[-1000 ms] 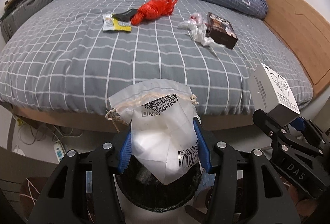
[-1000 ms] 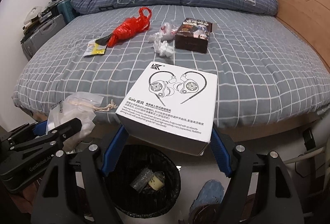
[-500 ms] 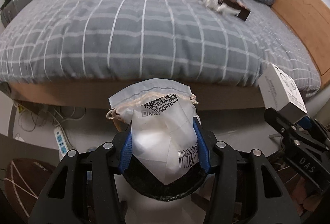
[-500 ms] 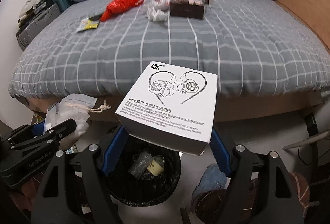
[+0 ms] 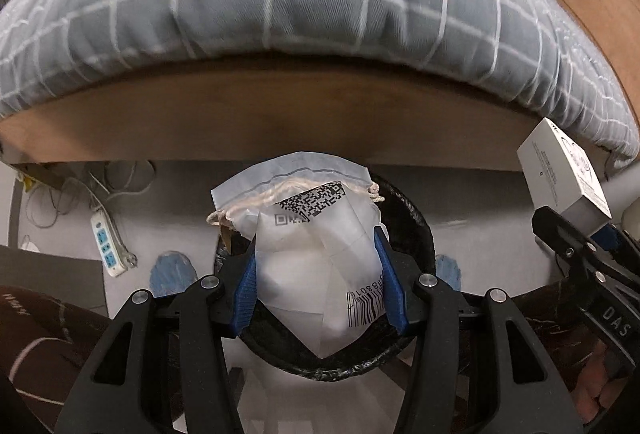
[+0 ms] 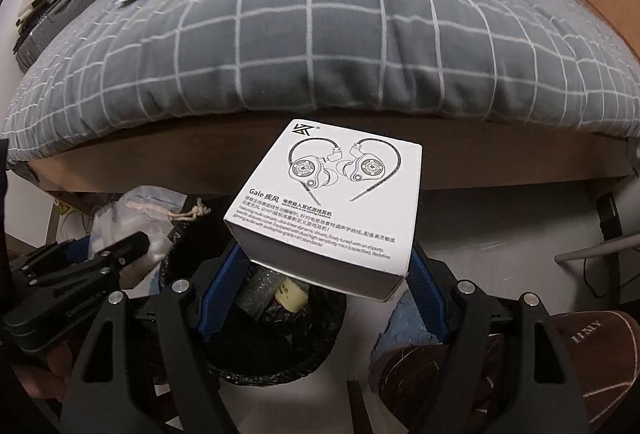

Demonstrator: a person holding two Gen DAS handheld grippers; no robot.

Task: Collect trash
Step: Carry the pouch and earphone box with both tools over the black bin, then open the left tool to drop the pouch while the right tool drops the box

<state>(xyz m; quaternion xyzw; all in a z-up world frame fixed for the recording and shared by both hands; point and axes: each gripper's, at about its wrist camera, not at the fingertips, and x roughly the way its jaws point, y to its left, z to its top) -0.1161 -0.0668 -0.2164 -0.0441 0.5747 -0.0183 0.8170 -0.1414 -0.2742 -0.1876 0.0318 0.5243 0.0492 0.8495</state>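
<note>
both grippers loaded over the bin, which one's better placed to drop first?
Probably left. The left gripper holds its white pouch centred over the bin; the right gripper holds the earphone box overhanging the bin's edge.

"gale" and an english blurb ending "hifi standards" on white cardboard earphone box (image 6: pixel 332 210), frame centre; "das" on black gripper body (image 5: pixel 612 322), lower right; barcode digits on white drawstring pouch (image 5: pixel 320 254).
</note>
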